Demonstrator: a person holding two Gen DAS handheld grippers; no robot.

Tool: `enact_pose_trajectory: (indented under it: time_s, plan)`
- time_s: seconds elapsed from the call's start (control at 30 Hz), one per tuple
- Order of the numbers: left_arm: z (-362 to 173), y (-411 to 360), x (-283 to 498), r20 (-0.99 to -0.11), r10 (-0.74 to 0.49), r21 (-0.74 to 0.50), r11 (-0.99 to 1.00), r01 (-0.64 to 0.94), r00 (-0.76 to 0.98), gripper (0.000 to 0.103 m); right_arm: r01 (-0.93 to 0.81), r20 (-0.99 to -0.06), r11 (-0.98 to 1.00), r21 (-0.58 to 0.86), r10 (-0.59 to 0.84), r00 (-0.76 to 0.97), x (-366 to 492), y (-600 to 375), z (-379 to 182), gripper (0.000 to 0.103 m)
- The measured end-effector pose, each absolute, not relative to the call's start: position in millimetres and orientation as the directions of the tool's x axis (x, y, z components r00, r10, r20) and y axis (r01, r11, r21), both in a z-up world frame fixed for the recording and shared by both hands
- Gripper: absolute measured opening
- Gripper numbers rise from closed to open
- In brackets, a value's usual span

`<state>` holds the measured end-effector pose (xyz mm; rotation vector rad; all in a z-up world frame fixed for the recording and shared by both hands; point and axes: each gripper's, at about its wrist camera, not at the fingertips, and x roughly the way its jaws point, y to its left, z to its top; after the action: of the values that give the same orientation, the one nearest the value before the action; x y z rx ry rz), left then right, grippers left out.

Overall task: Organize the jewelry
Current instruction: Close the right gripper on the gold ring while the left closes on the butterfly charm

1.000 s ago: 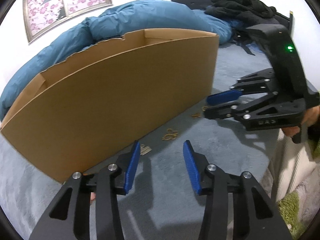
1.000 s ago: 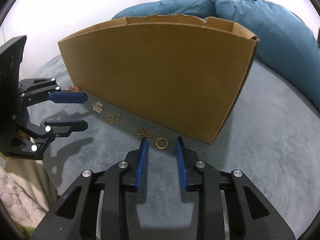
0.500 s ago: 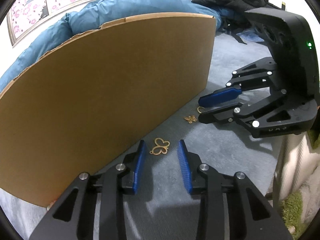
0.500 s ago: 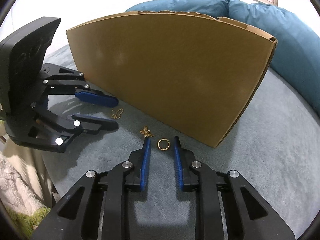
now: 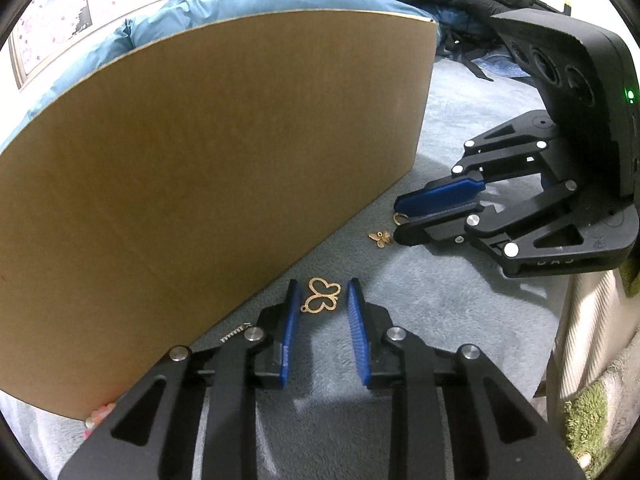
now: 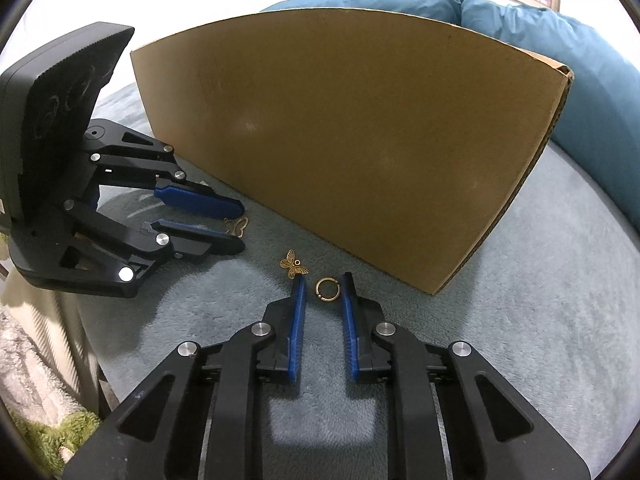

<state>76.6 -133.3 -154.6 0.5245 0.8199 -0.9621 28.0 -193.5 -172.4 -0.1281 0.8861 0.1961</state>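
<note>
Left wrist view: the left gripper [image 5: 323, 304], jaws just closing yet apart, brackets the butterfly outline pendant [image 5: 321, 295] on the bed [image 5: 460, 300] beside the cardboard box [image 5: 224, 152]; the right gripper [image 6: 322, 290], also closing, brackets the gold ring [image 6: 327, 289]. Pads should be kept low.

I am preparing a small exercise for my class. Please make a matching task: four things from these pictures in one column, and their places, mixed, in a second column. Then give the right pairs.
Things
1. outline butterfly charm
2. gold ring
3. small solid butterfly charm
4. cardboard box

Places
A. between the right gripper fingertips
B. standing behind the jewelry
C. between the left gripper fingertips
D. on the blanket, between the two grippers

Pairs: 1-C, 2-A, 3-D, 4-B
</note>
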Motion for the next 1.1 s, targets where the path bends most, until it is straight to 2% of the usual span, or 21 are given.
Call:
enact_pose_trajectory:
  time_s: [0.33,0.53,0.93,1.1]
  plan:
    - [-154.1,-138.2,78.7,-0.812,-0.486,0.056,0.486,0.872,0.323,0.021,-0.213,-0.769,0.977,0.0,0.136,0.624,25.8,-200.2,-170.0,0.013]
    - [-151.8,-140.0,75.5,-0.815,-0.477,0.071,0.48,0.875,0.328,0.016,-0.21,-0.763,0.978,0.011,0.144,0.63,23.9,-206.7,-163.2,0.01]
    - [-147.7,-140.8,68.2,-0.811,-0.47,0.089,0.491,0.867,0.35,0.015,-0.196,-0.751,0.98,0.025,0.148,0.643,15.2,-214.7,-153.4,0.01]
    - [-144.4,-136.4,65.5,-0.806,-0.475,0.091,0.49,0.867,0.353,0.015,-0.186,-0.747,0.982,0.022,0.14,0.65,17.0,-215.8,-168.3,0.01]
